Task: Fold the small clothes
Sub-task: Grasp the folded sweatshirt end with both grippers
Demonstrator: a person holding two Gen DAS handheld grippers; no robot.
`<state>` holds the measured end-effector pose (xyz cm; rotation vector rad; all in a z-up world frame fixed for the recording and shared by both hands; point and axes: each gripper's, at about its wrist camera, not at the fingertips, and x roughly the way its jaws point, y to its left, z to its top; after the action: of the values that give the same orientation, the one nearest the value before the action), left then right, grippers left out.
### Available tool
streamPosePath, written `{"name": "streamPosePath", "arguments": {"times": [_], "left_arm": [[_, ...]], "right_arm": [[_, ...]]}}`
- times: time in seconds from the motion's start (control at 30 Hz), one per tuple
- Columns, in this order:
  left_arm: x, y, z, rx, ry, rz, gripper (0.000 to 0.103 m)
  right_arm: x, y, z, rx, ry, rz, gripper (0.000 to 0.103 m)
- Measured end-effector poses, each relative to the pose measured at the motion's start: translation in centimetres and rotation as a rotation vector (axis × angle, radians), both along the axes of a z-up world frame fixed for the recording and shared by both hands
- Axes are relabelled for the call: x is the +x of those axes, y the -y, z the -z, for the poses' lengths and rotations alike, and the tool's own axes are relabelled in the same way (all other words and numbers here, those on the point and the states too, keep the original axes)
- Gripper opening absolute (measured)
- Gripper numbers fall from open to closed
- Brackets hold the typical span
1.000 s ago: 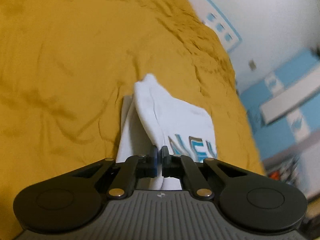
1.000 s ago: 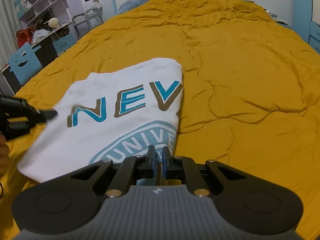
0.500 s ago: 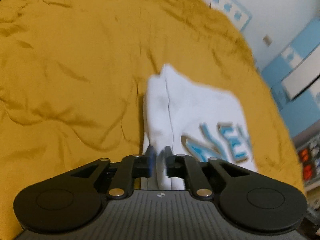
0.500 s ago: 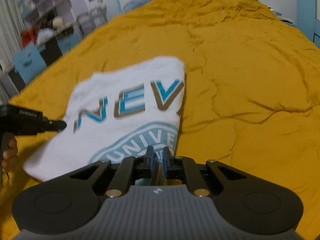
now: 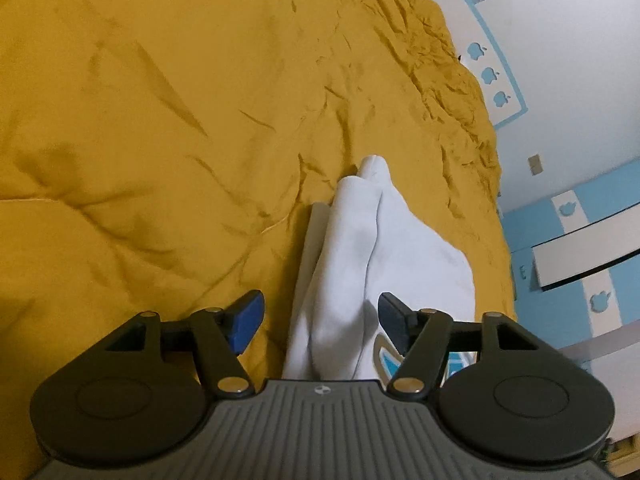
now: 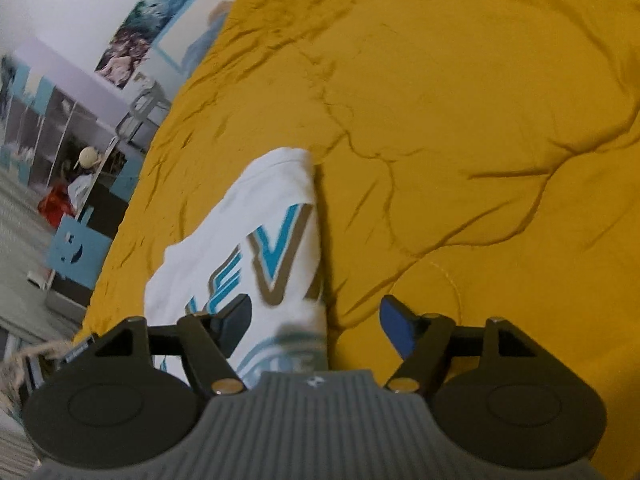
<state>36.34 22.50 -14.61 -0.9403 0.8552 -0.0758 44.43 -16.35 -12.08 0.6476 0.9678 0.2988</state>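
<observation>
A small white T-shirt [image 5: 360, 248] with blue and brown lettering lies folded on the yellow bedspread [image 5: 160, 120]. In the left wrist view its folded edge runs away from me between the fingers. My left gripper [image 5: 320, 326] is open, with the shirt's near end between the spread jaws. In the right wrist view the shirt [image 6: 256, 240] shows its printed letters. My right gripper [image 6: 316, 326] is open over the shirt's right edge, holding nothing.
The yellow bedspread [image 6: 460, 120] is wrinkled and fills most of both views. A white and blue wall [image 5: 568, 80] lies past the bed's far side. Shelves, a chair and a blue desk [image 6: 80, 248] stand left of the bed.
Both grippers were shut on the shirt's near edge and have opened, letting it go. The shirt now rests on the bedspread. Both cameras have tilted.
</observation>
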Motion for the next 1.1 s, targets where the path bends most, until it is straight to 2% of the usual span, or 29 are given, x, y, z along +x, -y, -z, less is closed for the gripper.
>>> {"name": "streamPosePath", "arguments": {"times": [0.17, 0.27, 0.43, 0.47, 0.5, 0.57, 0.63, 0.73, 0.83, 1.1], "left_arm": [[1.9, -0.5, 1.3, -0.082, -0.006, -0.013, 0.074], [3.0, -0.9, 1.6, -0.127, -0.014, -0.040, 0.063], [5.2, -0.5, 2.0, -0.148, -0.024, -0.064, 0.057], [5.5, -0.2, 2.0, -0.138, -0.025, -0.064, 0.056], [5.7, 0.0, 2.0, -0.121, -0.030, -0.069, 0.046], [5.6, 0.2, 2.0, -0.094, -0.039, -0.077, 0.039], [5.5, 0.4, 1.7, -0.076, -0.046, -0.086, 0.033], [5.3, 1.0, 0.6, -0.034, -0.044, -0.091, 0.028], [4.6, 1.7, -1.0, 0.017, -0.006, -0.094, 0.025], [0.6, 4.3, -6.8, 0.154, 0.171, -0.100, 0.023]], "right_arm": [[2.8, 0.0, 1.6, 0.095, -0.043, 0.016, 0.067], [4.6, 0.0, 2.3, 0.132, -0.061, 0.035, 0.064], [7.5, -1.0, 3.0, 0.144, -0.080, 0.045, 0.056], [8.1, -1.4, 3.3, 0.148, -0.089, 0.044, 0.056], [8.5, -1.5, 3.5, 0.154, -0.093, 0.045, 0.053], [9.1, -1.9, 3.9, 0.163, -0.102, 0.045, 0.045], [9.6, -2.1, 4.2, 0.176, -0.110, 0.042, 0.025], [9.7, -2.4, 4.2, 0.174, -0.108, 0.040, 0.014], [9.0, -3.0, 2.2, 0.118, -0.043, 0.008, 0.009], [5.0, -4.5, -5.3, 0.050, 0.151, -0.048, 0.008]]}}
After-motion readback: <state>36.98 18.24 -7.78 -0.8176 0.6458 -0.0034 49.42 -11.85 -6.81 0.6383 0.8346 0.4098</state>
